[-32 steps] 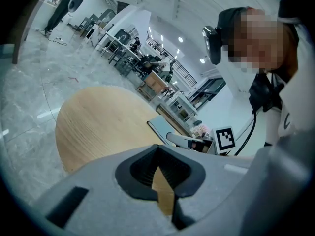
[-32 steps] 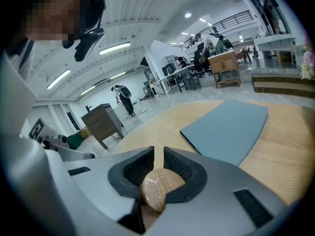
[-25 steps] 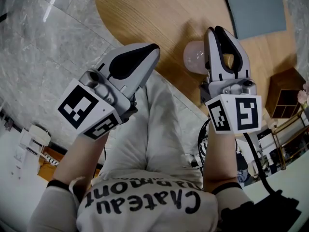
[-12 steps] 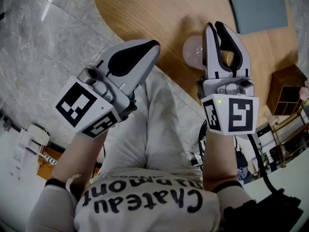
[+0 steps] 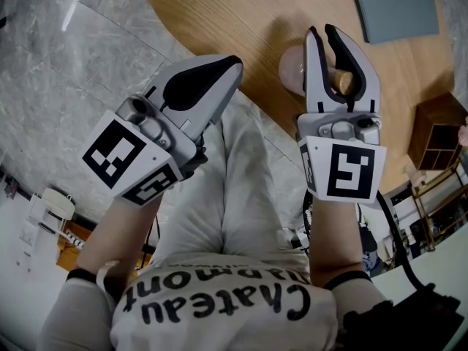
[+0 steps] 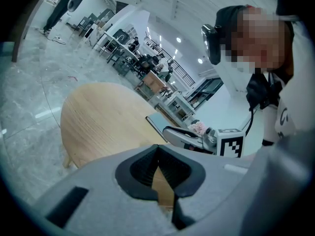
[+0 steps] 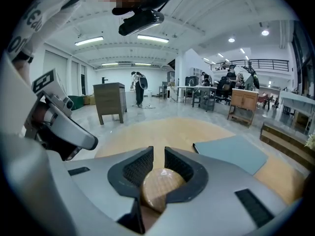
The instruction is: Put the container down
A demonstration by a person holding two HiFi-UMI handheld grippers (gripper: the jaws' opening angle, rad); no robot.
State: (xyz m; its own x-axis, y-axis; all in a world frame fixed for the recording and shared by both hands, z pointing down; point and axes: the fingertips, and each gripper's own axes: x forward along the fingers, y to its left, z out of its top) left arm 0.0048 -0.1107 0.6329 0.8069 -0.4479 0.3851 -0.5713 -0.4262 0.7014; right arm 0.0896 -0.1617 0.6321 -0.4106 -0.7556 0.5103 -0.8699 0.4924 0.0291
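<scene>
My right gripper point(image 5: 322, 31) is shut on the wooden knob lid point(image 5: 341, 81) of a container whose pale rounded body point(image 5: 291, 68) shows just left of the jaws, above the near edge of the round wooden table point(image 5: 241, 13). In the right gripper view the wooden lid point(image 7: 158, 186) fills the hollow between the jaws, behind the tips of that gripper point(image 7: 158, 154). To the left, over the person's lap, my left gripper point(image 5: 232, 66) is shut with nothing in it. In the left gripper view its tips point(image 6: 157, 149) meet.
A grey-blue mat point(image 5: 395, 6) lies on the far right part of the table. A dark wooden shelf box point(image 5: 439, 134) stands on the floor at the right. Grey marble floor point(image 5: 66, 86) lies to the left of the table.
My right gripper has rolled, so its marker cube now faces the head camera squarely, and the container has shifted slightly up in the picture. The left gripper has stayed put.
</scene>
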